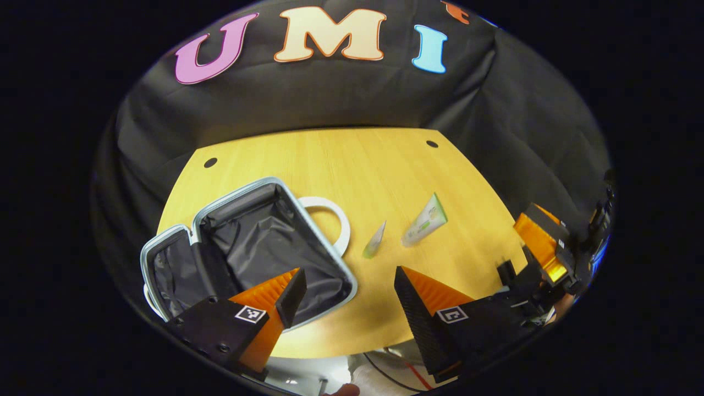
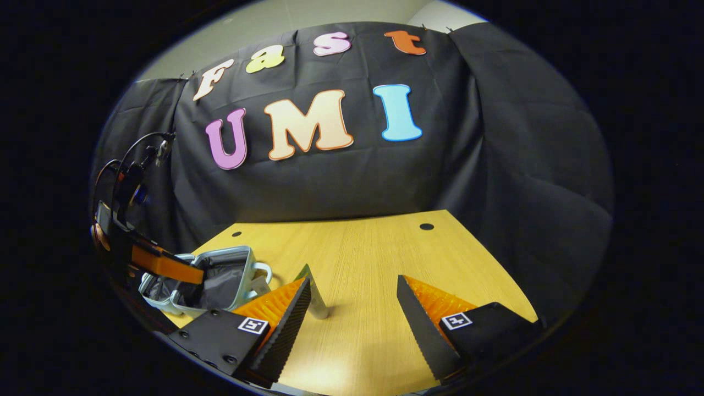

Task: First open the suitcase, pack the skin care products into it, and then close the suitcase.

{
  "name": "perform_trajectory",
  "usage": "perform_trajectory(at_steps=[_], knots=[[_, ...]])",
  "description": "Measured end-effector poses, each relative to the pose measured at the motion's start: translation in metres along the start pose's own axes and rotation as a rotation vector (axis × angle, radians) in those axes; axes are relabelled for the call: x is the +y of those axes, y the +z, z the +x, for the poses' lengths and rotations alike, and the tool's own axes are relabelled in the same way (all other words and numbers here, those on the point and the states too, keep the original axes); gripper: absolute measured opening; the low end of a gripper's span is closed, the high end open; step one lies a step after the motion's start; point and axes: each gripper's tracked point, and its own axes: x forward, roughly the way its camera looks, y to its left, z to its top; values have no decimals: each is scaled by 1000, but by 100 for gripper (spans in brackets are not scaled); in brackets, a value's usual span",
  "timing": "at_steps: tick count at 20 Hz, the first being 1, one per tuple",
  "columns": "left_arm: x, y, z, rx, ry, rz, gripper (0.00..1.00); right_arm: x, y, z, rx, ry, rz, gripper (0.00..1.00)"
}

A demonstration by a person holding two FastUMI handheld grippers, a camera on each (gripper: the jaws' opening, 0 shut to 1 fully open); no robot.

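Note:
The small suitcase [image 1: 264,242] lies open on the left of the wooden table [image 1: 357,165], its black lining bare and its white handle [image 1: 338,217] toward the middle. Two skin care tubes lie to its right: a thin one [image 1: 375,241] and a larger white-green one [image 1: 424,221]. My left gripper [image 1: 347,280] is open above the suitcase's near right corner, holding nothing. My right gripper [image 2: 355,286] is open over the table, with one tube [image 2: 318,302] just beyond its left finger. The open suitcase [image 2: 220,280] appears at the left in the right gripper view.
The right gripper [image 1: 542,242] and the hand holding it show at the table's right edge. The left gripper [image 2: 159,264] hovers over the suitcase in the right gripper view. Black cloth walls close the back and sides. Two small dark holes mark the table's far corners.

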Motion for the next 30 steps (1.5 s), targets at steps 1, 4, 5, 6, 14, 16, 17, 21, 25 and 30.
perform_trajectory(at_steps=[1,4,5,6,14,16,17,21,25,30], knots=[[-8,5,12,-36,9,-16,96,-2,-4,4,14,15,0,98],[-25,3,49,-93,21,-69,96,-6,-17,19,60,67,10,98],[-28,-2,60,-88,40,-82,96,-6,-22,25,76,84,9,98],[-29,-3,71,-97,60,-84,96,-7,-26,32,89,100,6,98],[-33,-16,137,-157,194,-216,96,12,-78,78,206,270,-55,98],[-32,-18,149,-168,215,-238,92,19,-89,87,229,306,-81,98],[-32,-19,153,-169,219,-241,90,23,-93,92,238,322,-90,98],[-30,-23,170,-158,233,-234,82,41,-114,115,279,370,-118,98],[-24,-24,186,-151,254,-268,67,57,-127,131,299,417,-116,98],[-13,-34,201,-131,291,-326,37,72,-140,147,323,448,-84,98]])
